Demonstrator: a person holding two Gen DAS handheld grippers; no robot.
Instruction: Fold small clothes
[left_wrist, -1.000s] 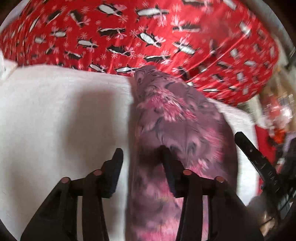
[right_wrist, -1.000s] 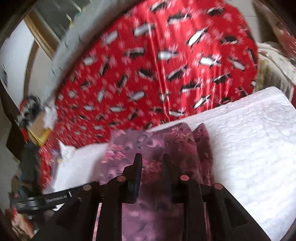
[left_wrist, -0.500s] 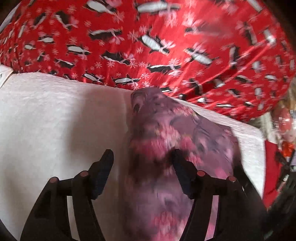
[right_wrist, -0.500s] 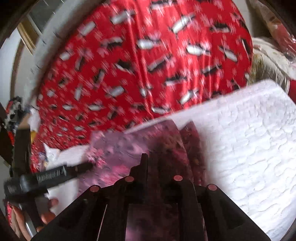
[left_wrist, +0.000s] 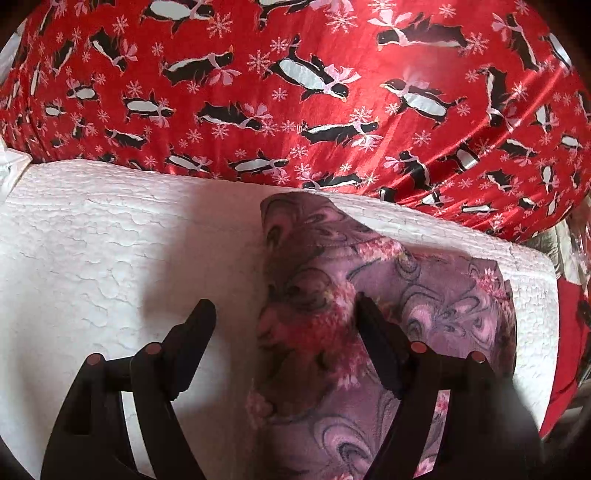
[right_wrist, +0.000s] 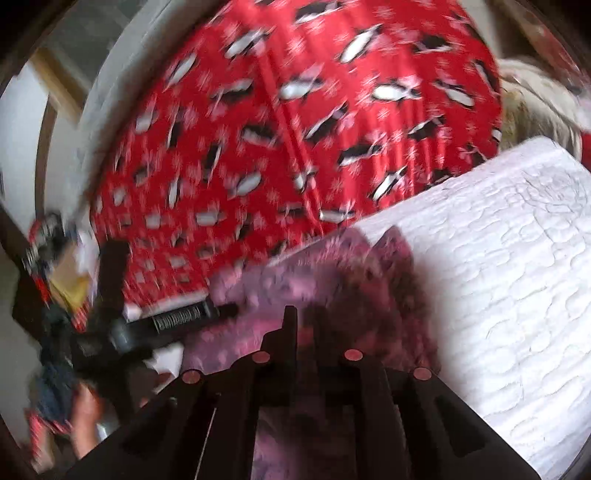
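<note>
Lying on: the purple garment (left_wrist: 424, 295) rests on the white quilted pad (left_wrist: 110, 258), a swirl-and-pink-flower print piece running from near the pad's far edge toward the camera
Garment shape: in the left wrist view one layer is turned over on its left side, with a rounded corner (left_wrist: 288, 206) pointing at the far edge; a flatter, paler part spreads to the right
Left gripper (left_wrist: 284, 317): fingers spread wide, holding nothing; the left finger (left_wrist: 192, 343) hangs over bare pad, the right finger (left_wrist: 376, 343) sits over the garment, and the garment's left border lies between them
Right gripper (right_wrist: 306, 321): fingers pressed close with only a narrow slit between them; purple cloth fills that slit, though the view is blurred and an actual pinch cannot be confirmed
Seen from the right: the left gripper's black body (right_wrist: 177, 321) reaches in from the left, just at the garment's edge, with the person's hand (right_wrist: 85, 410) below it
Backdrop: a red penguin-and-snowflake blanket (left_wrist: 332, 110) lies beyond the pad, touching its far edge
Image quality: left view sharp, right view smeared
</note>
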